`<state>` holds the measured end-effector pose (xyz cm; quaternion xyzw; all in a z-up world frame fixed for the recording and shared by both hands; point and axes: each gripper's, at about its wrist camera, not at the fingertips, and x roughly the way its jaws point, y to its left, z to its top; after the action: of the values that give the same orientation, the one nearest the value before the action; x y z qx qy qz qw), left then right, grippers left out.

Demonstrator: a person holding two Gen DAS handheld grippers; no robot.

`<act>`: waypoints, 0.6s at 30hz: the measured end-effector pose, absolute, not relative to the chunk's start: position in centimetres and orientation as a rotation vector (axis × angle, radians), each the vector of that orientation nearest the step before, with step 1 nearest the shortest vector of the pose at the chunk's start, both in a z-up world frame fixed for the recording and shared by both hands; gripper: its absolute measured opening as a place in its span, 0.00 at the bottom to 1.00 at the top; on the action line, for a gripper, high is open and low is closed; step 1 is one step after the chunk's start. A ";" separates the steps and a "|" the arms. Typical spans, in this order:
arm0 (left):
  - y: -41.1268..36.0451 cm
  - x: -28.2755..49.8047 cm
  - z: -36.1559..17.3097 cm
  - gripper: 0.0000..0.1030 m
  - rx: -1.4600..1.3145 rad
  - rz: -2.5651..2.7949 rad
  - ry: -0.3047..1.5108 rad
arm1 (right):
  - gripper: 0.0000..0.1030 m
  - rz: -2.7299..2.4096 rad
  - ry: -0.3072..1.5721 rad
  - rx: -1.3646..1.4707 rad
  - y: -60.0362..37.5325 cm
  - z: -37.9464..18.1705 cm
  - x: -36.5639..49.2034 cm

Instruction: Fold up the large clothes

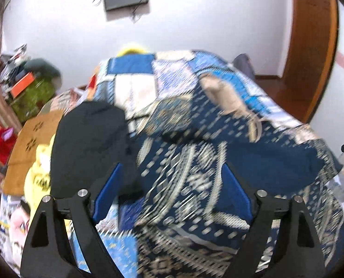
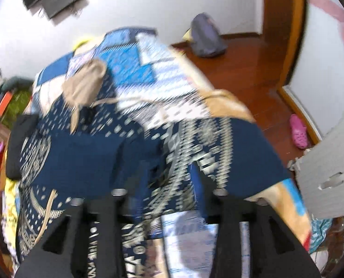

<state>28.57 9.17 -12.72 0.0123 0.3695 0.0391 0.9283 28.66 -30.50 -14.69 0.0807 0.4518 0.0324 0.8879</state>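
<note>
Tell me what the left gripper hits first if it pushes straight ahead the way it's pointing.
Most likely the navy patterned garment spread on the bed: it fills the gap ahead of the left gripper, whose jaws stand open with nothing between them. Blur hides the depth, so I can't say how near it is.

The large garment (image 1: 195, 180) is navy with cream paisley and dotted bands. It lies on a patchwork bedspread (image 1: 130, 69) of royal blue, sky blue and white squares. Beside the garment sit a plain black cloth (image 1: 91, 143) and a pale yellow one (image 1: 39, 173). On the bedspread's far part lies a beige piece (image 2: 84, 85). A pink shoe (image 2: 299, 134) rests on the reddish-brown floor (image 2: 246, 69).
</note>
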 end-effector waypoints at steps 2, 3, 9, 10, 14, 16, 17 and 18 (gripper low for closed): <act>7.9 29.4 -12.0 0.87 0.033 0.051 0.736 | 0.54 0.014 0.921 0.183 -32.2 -14.6 28.4; 7.4 29.7 -11.9 0.88 0.036 0.047 0.729 | 0.55 -0.007 0.926 0.201 -33.1 -14.7 28.3; 4.9 31.9 -12.7 0.92 0.064 0.020 0.735 | 0.55 -0.069 1.040 0.411 -37.5 -18.8 28.7; 4.5 32.3 -13.1 0.92 0.067 0.016 0.751 | 0.55 -0.068 1.065 0.450 -38.1 -19.8 28.9; 4.0 33.0 -15.2 0.92 0.050 0.001 0.817 | 0.55 -0.105 1.128 0.579 -39.6 -23.0 29.1; 3.9 33.1 -15.9 0.92 0.044 -0.002 0.839 | 0.55 -0.099 1.127 0.643 -40.3 -24.0 29.3; 3.9 33.1 -16.4 0.92 0.045 -0.001 0.850 | 0.55 -0.099 1.112 0.664 -40.6 -24.2 29.4; 4.0 33.1 -16.6 0.92 0.046 0.001 0.856 | 0.55 -0.099 1.100 0.679 -40.8 -24.2 29.7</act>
<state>33.09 3.97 -16.61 0.0224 0.4150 0.0003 0.9095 29.71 -40.76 -24.20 0.3164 0.5123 -0.0463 0.7970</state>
